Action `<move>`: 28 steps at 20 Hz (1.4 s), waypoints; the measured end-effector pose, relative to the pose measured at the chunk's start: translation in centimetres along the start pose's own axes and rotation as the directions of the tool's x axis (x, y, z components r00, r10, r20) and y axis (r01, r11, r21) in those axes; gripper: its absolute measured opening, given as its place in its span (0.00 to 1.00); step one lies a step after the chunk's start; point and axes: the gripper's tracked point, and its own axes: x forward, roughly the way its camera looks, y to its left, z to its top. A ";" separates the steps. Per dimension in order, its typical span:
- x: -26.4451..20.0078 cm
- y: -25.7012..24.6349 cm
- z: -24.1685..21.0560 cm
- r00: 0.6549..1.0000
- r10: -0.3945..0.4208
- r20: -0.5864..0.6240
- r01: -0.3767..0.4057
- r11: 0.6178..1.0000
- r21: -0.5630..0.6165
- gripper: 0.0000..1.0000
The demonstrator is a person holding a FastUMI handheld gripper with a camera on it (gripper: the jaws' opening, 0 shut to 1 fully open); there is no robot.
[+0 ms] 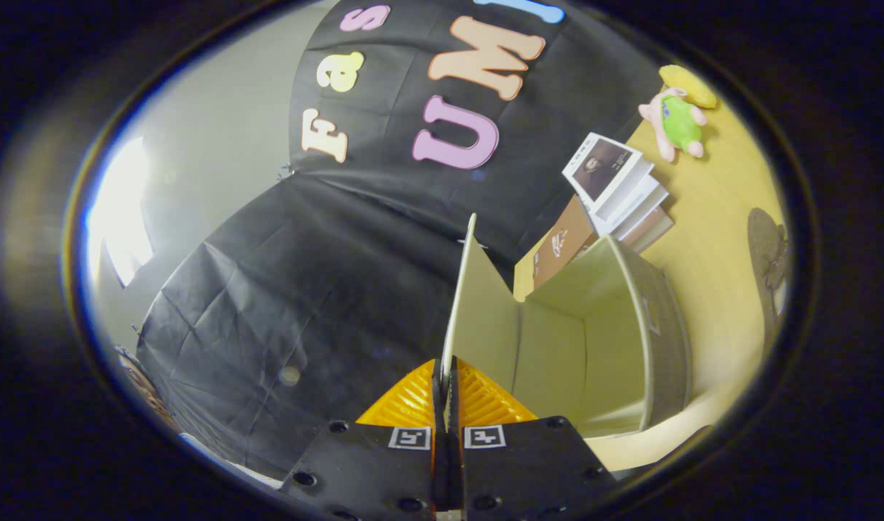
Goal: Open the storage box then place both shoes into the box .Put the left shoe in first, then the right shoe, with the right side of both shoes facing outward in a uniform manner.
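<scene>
Gripping: gripper (445, 387) fingers pinch the thin edge of the lid (478, 304), one each side.
Box: storage box (615, 340) open, just right of the fingers.
Tip: swing lid fully back, keep pinch firm; shoes unseen.

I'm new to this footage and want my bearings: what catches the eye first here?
The gripper is shut on the raised lid of the open storage box, whose pale inside lies just beyond the fingers. Past the box, a stack of books and a plush toy sit on the yellow surface.
</scene>
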 end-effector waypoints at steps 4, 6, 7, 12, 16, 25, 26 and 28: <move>3.1 2.7 -2.5 0.995 0.059 -0.084 -0.060 0.998 -0.012 0.03; 4.7 3.9 -3.9 0.988 0.079 -0.130 -0.082 0.996 -0.020 0.03; 5.6 4.4 -4.5 0.985 0.090 -0.151 -0.093 0.995 -0.019 0.03; 9.5 6.3 -8.6 0.962 0.094 -0.255 -0.109 0.993 -0.047 0.10; 11.7 6.7 -11.7 0.947 0.068 -0.314 -0.108 0.988 -0.113 0.24; 11.6 2.9 -9.5 0.981 -0.066 -0.183 -0.008 0.925 -0.380 0.74; 11.3 2.4 -8.9 0.983 -0.079 -0.166 0.005 0.916 -0.402 0.80; 10.3 1.3 -7.5 0.986 -0.103 -0.134 0.034 0.897 -0.441 0.93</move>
